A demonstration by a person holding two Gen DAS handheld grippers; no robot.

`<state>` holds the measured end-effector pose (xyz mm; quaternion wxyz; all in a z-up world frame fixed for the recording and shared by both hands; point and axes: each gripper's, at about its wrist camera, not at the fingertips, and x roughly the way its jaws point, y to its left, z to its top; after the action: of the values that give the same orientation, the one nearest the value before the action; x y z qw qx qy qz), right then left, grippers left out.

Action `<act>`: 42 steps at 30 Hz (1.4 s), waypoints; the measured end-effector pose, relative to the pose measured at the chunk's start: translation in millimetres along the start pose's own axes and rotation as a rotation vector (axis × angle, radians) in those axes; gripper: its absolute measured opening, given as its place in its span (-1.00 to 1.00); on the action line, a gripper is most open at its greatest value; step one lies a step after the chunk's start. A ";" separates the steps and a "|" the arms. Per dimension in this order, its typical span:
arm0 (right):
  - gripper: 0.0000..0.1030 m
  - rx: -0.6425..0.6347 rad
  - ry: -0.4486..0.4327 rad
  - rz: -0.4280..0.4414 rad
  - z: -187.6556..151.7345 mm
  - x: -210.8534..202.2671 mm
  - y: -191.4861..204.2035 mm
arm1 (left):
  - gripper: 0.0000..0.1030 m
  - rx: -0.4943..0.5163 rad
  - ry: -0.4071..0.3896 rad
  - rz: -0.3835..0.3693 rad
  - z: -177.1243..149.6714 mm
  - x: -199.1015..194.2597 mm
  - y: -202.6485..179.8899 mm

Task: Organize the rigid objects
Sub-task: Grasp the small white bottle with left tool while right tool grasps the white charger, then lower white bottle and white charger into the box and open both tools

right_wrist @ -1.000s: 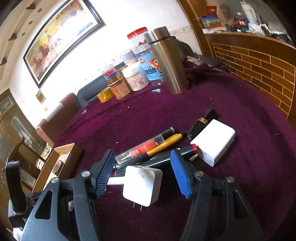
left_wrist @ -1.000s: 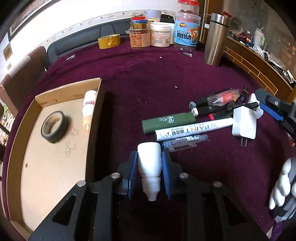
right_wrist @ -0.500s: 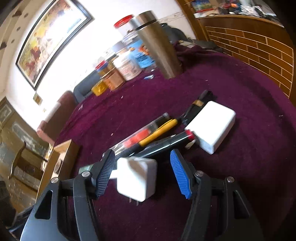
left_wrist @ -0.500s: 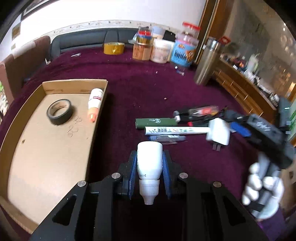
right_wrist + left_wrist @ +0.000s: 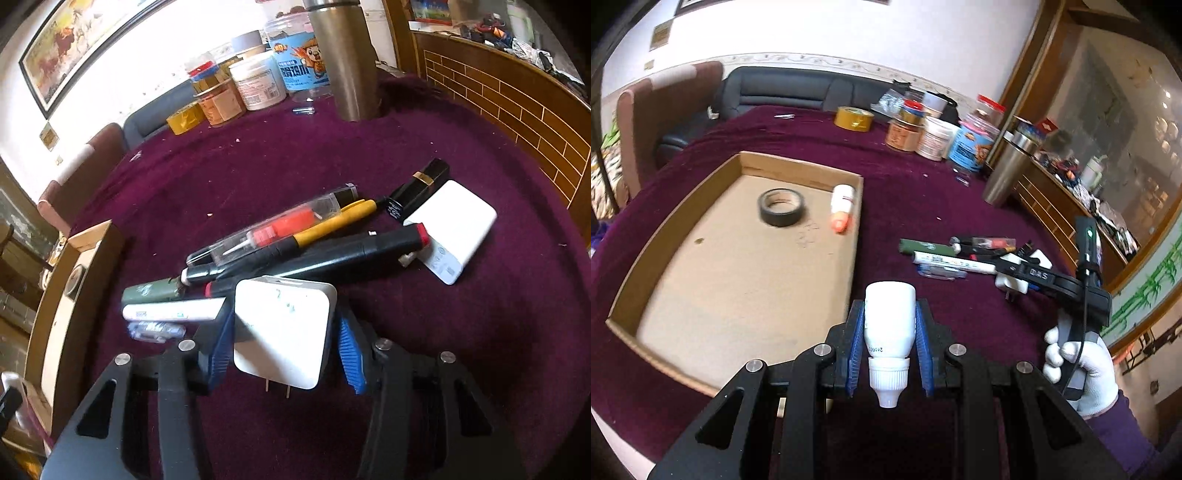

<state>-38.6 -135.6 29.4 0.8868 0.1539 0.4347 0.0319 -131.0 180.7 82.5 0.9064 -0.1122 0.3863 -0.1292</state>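
My left gripper [image 5: 890,307] is shut on a small white dropper bottle [image 5: 890,326], cap toward the camera, held above the cloth just right of the cardboard box [image 5: 855,236]. The box holds a black tape roll [image 5: 781,207] and a white tube with an orange tip [image 5: 842,206]. My right gripper [image 5: 284,314] is closing, and its blue pads meet the sides of a white plug charger [image 5: 284,332] whose prongs point toward the camera. That gripper [image 5: 1015,275] also shows at the right in the left wrist view, held by a white-gloved hand [image 5: 1078,365].
A heap of pens and markers [image 5: 295,236] lies just beyond the charger, with a white power bank [image 5: 454,229] and a black lipstick [image 5: 421,188] at its right. A steel flask [image 5: 347,55], jars [image 5: 258,85] and yellow tape [image 5: 184,118] stand at the far edge of the purple cloth.
The left gripper has carried the dropper bottle up and leftward, so the box fills more of its view. The right jaws have narrowed onto the charger, which now sits tilted between them.
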 end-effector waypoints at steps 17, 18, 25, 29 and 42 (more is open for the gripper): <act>-0.05 -0.142 0.132 0.460 9.0 -22.0 141.1 | -0.57 -0.029 -0.020 0.129 63.7 8.3 81.5; -0.05 -0.157 0.149 0.473 7.4 -17.6 151.8 | -0.57 -0.035 -0.005 0.134 72.2 18.6 88.0; -0.04 -0.326 0.268 0.437 -10.5 32.6 240.7 | -0.57 -0.145 0.092 0.146 112.7 89.7 135.1; -0.04 -0.371 0.310 0.376 -14.0 60.3 261.5 | -0.58 -0.175 0.124 0.148 120.8 119.4 149.0; -0.02 -0.426 0.213 0.231 -1.7 83.3 269.0 | -0.08 -0.267 0.068 0.079 124.4 133.8 176.9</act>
<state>32.5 136.4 45.9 0.8389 0.0079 0.4887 0.2396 75.3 317.1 23.3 0.8742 -0.2121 0.4345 -0.0445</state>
